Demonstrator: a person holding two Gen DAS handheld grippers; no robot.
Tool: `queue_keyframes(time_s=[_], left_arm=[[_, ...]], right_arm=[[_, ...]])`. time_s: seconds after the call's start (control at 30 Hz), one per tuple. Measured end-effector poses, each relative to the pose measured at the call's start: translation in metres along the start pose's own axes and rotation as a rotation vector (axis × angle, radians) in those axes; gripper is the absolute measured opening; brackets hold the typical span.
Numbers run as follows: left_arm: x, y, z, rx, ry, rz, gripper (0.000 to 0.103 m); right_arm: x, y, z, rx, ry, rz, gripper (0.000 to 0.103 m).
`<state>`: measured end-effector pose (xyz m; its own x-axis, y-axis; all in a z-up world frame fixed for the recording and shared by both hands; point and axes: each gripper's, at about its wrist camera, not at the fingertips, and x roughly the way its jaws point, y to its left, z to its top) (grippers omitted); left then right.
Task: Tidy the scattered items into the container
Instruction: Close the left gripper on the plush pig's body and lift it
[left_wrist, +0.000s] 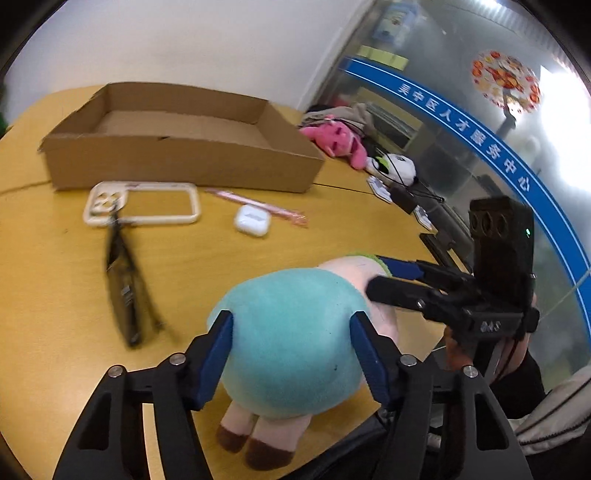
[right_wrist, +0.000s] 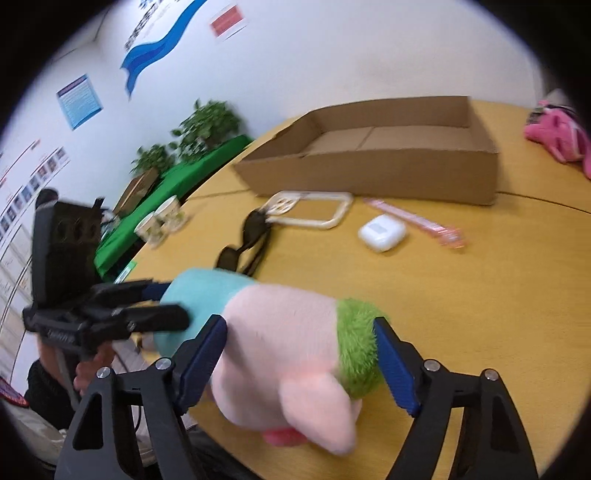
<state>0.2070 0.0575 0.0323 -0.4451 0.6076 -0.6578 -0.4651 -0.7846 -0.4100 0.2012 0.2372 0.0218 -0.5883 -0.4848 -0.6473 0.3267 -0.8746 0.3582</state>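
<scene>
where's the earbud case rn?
The white earbud case lies on the table, in front of the cardboard box, between phone case and pink pen.

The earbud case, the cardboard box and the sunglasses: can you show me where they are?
earbud case (left_wrist: 252, 220): left wrist view, middle of its white lid.
cardboard box (left_wrist: 177, 168): left wrist view, its near outer wall.
sunglasses (right_wrist: 242, 243): right wrist view, on the dark frame between the lenses.
</scene>
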Motion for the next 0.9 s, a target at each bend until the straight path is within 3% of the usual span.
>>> queue_keyframes(time_s=[0.17, 0.27, 0.37, 0.43, 0.47, 0.53, 0.6, 0.67, 0.73, 0.9], left_arm=[[0.038, 0.010, 0.034, -0.035, 0.020, 0.030, 0.067], [0.057, 0.019, 0.055, -0.035, 0.046, 0.069, 0.062], [0.077, 0.022, 0.073, 0.008, 0.084, 0.088, 0.049], [0.089, 0.027, 0.084, 0.022, 0.112, 0.143, 0.049], [0.091, 0.031, 0.088, 0.013, 0.121, 0.150, 0.051], [0.085, 0.040, 0.092, -0.014, 0.122, 0.113, 0.072], [0.075, 0.045, 0.091, -0.032, 0.118, 0.095, 0.086], [0.061, 0.047, 0.085, -0.031, 0.124, 0.084, 0.088], [0.048, 0.051, 0.072, -0.035, 0.156, 0.074, 0.098], [0.045, 0.057, 0.040, -0.130, 0.268, 0.009, 0.100]], right_arm=[[0.008, -0.042, 0.017, 0.082, 0.011, -0.037, 0.080], [0.025, -0.048, 0.027, 0.089, 0.028, -0.026, 0.082], [0.046, -0.048, 0.044, 0.077, 0.039, -0.004, 0.083], [0.061, -0.047, 0.057, 0.062, 0.053, 0.001, 0.083], [0.064, -0.046, 0.061, 0.047, 0.058, -0.005, 0.083], [0.059, -0.044, 0.069, 0.008, 0.040, -0.027, 0.083], [0.045, -0.047, 0.072, -0.019, 0.017, -0.044, 0.083], [0.024, -0.056, 0.068, -0.019, 0.006, -0.042, 0.083], [0.006, -0.062, 0.060, -0.011, 0.011, -0.007, 0.086], [0.003, -0.059, 0.027, -0.028, 0.132, 0.075, 0.088]])
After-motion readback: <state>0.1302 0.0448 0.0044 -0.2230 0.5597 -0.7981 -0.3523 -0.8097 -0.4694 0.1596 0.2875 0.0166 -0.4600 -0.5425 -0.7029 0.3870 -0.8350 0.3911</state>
